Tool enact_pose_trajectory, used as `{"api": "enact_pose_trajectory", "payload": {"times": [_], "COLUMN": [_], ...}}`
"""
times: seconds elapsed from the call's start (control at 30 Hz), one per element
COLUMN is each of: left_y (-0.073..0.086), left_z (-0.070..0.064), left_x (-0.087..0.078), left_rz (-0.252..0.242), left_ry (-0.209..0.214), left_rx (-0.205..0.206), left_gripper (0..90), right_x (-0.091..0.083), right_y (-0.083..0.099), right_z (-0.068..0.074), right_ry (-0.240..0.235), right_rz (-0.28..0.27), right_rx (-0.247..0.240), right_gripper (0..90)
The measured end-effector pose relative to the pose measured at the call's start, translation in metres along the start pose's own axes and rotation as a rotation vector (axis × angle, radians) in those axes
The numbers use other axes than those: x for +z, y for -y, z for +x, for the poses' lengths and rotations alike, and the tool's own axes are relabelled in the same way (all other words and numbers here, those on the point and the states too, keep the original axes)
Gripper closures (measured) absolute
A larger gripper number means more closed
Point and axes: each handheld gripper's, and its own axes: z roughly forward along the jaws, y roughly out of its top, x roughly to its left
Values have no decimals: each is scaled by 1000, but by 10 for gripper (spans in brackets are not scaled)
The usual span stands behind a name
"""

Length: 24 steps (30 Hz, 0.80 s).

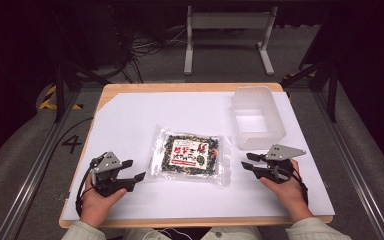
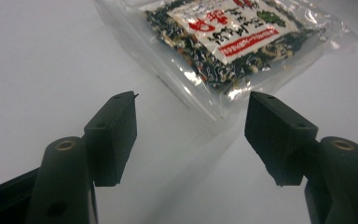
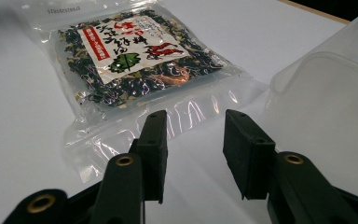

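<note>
Table (image 1: 130, 92) of pale wood, seen from above, covered almost wholly by a white sheet (image 1: 130, 125). At the left, a person's left hand (image 1: 97, 200) rests on the sheet and holds the left gripper (image 1: 133, 170); its two black jaws are spread apart with nothing between them, pointing right toward the middle of the table. In the left gripper view, those jaws stand wide apart above bare white sheet, with the corner of a packet just beyond them.

In the middle lies a clear plastic packet (image 1: 191, 156), flat on the sheet, filled with dark dried flakes and bearing a white label with red and black print. It sits between the two grippers, near both but touched by neither.

To the right and farther from the person stands a translucent plastic container (image 1: 257, 117), open at the top, close to the packet's far right corner.

At the right, the person's right hand (image 1: 287, 187) holds the right gripper (image 1: 248, 161), jaws parted and empty, pointing left at the packet. In the right gripper view, the jaws sit just short of the packet's clear sealed edge, with the container's wall rising at the right.
</note>
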Motion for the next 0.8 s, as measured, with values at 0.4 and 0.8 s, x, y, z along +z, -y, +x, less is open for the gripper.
{"api": "enact_pose_trajectory", "payload": {"times": [0.4,0.8], "left_y": [-22,-22], "left_z": [-2,12], "left_x": [7,39], "left_rz": [-39,25], "left_ry": [46,36], "left_rx": [-21,-162], "left_gripper": [268,270], "right_x": [5,6], "right_y": [1,1], "right_z": [2,4], "right_ry": [-1,3], "right_rz": [12,24], "right_rx": [6,-5], "right_gripper": [563,530]}}
